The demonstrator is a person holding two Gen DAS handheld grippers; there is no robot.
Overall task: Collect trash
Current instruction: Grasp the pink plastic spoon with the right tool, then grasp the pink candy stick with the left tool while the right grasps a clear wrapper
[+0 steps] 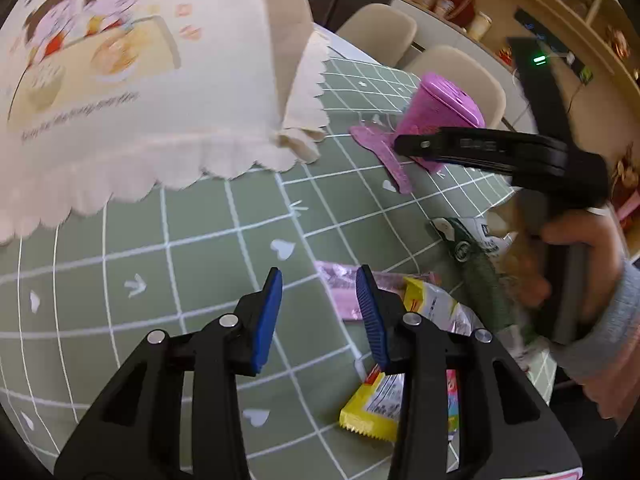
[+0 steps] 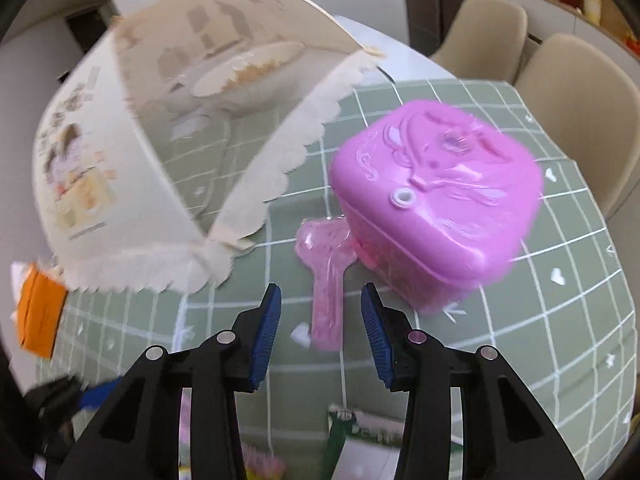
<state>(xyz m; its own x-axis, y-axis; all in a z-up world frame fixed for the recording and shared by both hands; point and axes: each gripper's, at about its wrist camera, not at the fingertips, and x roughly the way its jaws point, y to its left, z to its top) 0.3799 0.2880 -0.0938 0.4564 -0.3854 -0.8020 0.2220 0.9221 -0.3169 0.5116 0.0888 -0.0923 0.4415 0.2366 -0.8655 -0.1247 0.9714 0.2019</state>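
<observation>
My left gripper [image 1: 319,280] is open and empty above the green checked tablecloth [image 1: 208,280]. Just right of it lie wrappers: a pink one [image 1: 340,292], a yellow and white one [image 1: 434,308], a yellow packet [image 1: 372,412] and a green and white bag [image 1: 476,256]. My right gripper [image 2: 320,300] is open and empty over a pink plastic-wrapped spoon [image 2: 326,276], beside a pink lidded box [image 2: 436,204]. The right gripper also shows in the left wrist view [image 1: 480,146], next to the box [image 1: 436,112]. The green bag shows low in the right wrist view [image 2: 360,436].
A cream mesh food cover [image 1: 132,92] with cartoon print stands at the far left, also in the right wrist view [image 2: 132,152]. An orange box [image 2: 38,312] sits at its left. Beige chairs [image 2: 576,100] stand behind the table, and shelves [image 1: 520,8] beyond.
</observation>
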